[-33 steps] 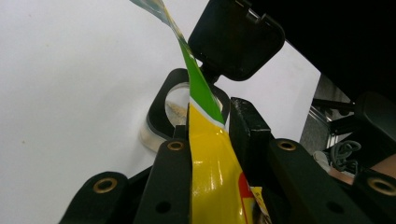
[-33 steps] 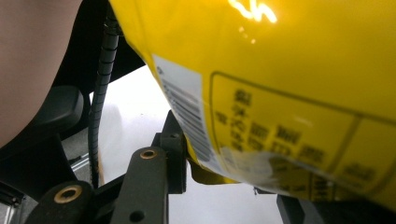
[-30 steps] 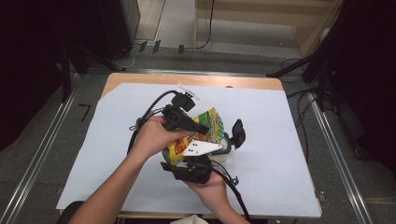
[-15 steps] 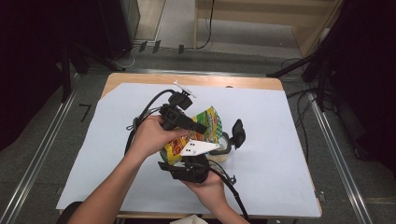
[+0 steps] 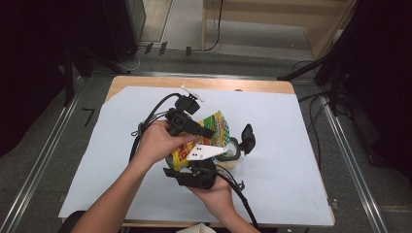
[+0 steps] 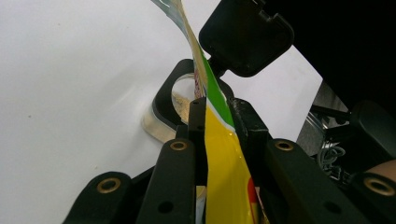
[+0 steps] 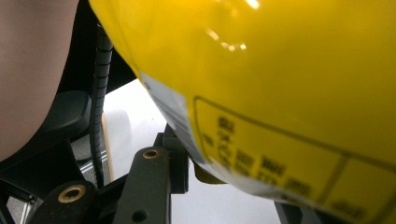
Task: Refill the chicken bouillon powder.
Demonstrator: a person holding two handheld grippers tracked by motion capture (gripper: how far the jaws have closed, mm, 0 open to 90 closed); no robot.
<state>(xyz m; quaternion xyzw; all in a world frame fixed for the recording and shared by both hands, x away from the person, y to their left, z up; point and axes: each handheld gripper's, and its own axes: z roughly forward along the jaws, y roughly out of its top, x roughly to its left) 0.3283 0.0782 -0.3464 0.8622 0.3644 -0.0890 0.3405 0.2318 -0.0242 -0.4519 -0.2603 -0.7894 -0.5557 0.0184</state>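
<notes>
While clamped at its thin upper edge by the left gripper (image 6: pixel 217 116) and lower down by the right gripper (image 5: pixel 214 162), near the surface's (image 5: pixel 291 145) middle: snack bag (image 5: pixel 214 127), light, slick, crushable, best pinched along seams.

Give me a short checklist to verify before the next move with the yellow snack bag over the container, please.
1. Left gripper pinches the snack bag edge: ok.
2. Right gripper holds the bag's lower end: ok, jaws on both sides.
3. Bag mouth points into the container: cannot tell.
4. Container lid is open: ok.
5. Container stands on the white table cover: ok.
6. No spill beside the container: cannot tell.
</notes>
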